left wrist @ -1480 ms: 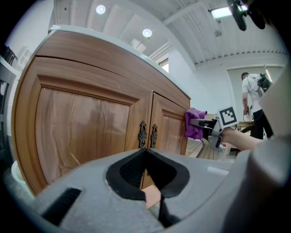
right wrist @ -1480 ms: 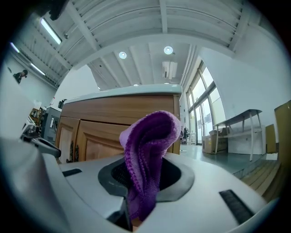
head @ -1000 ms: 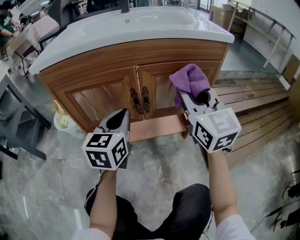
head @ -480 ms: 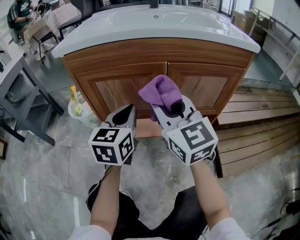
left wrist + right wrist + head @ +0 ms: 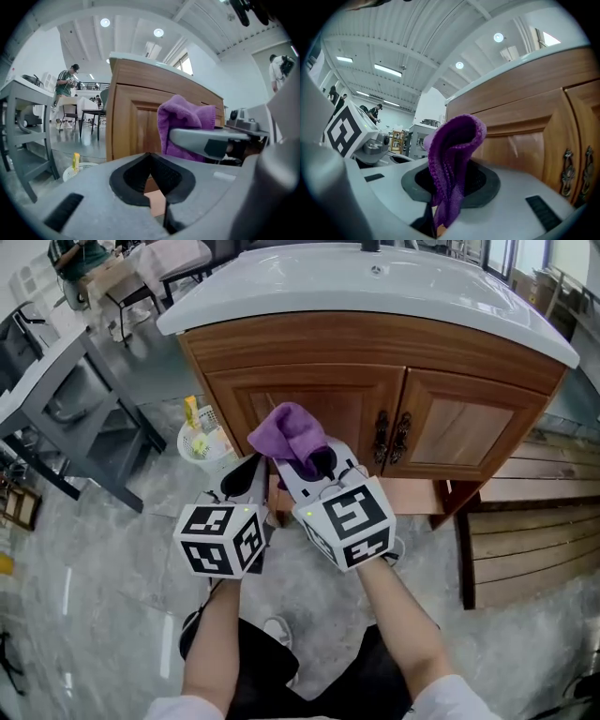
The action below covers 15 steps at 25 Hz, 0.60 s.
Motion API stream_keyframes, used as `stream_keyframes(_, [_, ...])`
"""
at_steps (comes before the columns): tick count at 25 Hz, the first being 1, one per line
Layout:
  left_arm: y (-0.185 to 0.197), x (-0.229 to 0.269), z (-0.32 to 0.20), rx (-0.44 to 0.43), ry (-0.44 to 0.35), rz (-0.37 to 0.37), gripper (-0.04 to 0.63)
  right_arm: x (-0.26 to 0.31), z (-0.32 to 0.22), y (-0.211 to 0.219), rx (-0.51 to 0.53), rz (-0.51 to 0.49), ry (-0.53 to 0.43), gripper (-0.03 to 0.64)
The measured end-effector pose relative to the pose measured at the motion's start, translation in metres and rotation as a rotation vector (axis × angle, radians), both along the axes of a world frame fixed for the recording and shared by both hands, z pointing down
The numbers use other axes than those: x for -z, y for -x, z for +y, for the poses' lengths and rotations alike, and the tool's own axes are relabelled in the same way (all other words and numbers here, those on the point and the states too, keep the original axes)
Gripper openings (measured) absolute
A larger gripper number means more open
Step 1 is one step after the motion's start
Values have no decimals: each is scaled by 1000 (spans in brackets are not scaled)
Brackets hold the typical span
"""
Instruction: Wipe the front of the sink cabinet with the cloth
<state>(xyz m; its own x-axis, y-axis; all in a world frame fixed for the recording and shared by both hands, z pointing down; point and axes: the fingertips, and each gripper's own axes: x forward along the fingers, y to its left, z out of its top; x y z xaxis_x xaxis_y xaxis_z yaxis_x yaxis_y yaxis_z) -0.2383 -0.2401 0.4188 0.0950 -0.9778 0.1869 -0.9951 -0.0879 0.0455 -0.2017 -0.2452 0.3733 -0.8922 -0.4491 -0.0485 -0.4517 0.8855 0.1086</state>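
The right gripper (image 5: 309, 465) pinches the purple cloth (image 5: 286, 432) near the left cabinet door (image 5: 328, 404); the left gripper (image 5: 251, 472) sits closed, empty; best press the fold flat, sweeping with the grain.

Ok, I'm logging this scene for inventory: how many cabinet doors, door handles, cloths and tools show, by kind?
cabinet doors: 2
door handles: 2
purple cloth: 1
tools, left tool and right tool: 2
Total: 7
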Motion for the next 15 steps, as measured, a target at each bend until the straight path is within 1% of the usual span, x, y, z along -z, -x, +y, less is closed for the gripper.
stream_keyframes(6, [42, -2, 14, 71, 1, -3, 6, -10, 6, 45, 35, -40, 0, 87])
stream_keyframes(10, [55, -2, 16, 87, -1, 1, 6, -17, 7, 69, 39, -70, 2, 87])
stream_keyframes(15, [71, -5, 15, 116, -4, -3, 6, -19, 2, 87, 48, -101, -2, 87])
